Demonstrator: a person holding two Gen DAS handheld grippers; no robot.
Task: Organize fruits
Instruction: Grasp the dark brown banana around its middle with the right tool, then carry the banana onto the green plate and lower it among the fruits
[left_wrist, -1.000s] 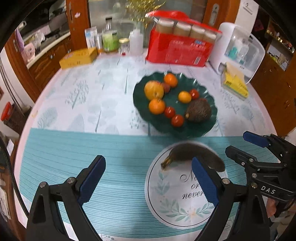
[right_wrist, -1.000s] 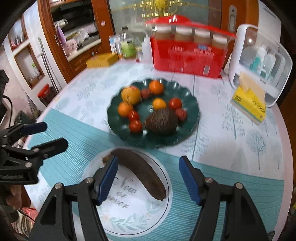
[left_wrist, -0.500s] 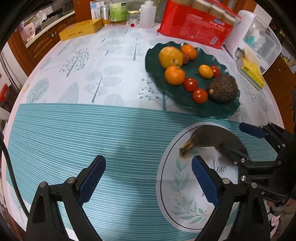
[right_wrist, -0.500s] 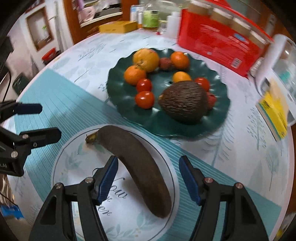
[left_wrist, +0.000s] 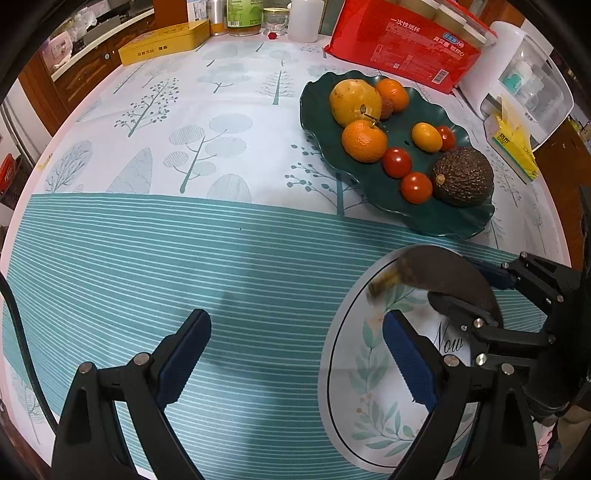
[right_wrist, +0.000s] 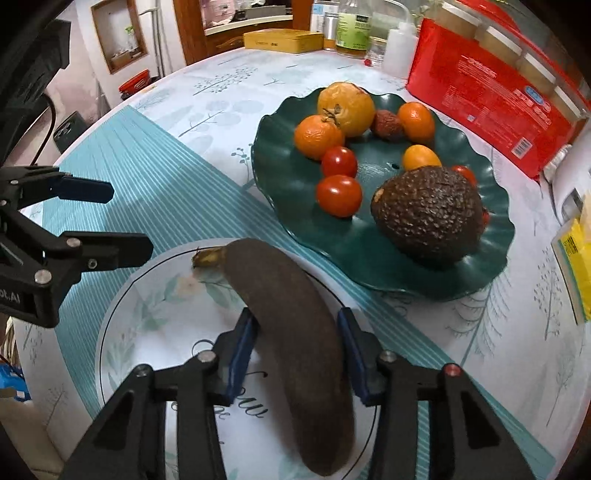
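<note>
Dark brown overripe banana (right_wrist: 291, 332) lies across the round white leaf-printed placemat (right_wrist: 155, 314), near the worktop edge. The right gripper (right_wrist: 297, 345) fingers have just closed in, blue pads against both banana flanks. The left gripper (left_wrist: 295, 354) fingers stand wide, empty, over open teal-striped cloth (left_wrist: 147, 258). The right wrist view alone shows the banana's full length; beyond it sits the scalloped dark green fruit plate (right_wrist: 369, 266).

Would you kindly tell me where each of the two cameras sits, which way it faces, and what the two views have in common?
Left wrist: sits on the left gripper, looking steeply down at the striped tablecloth; its own open fingers show, with the right gripper at the right edge.
Right wrist: sits on the right gripper, looking down at the brown banana, which its jaws have just closed on; the left gripper shows at the left.
Shared: banana, white plate, green fruit plate.
</note>
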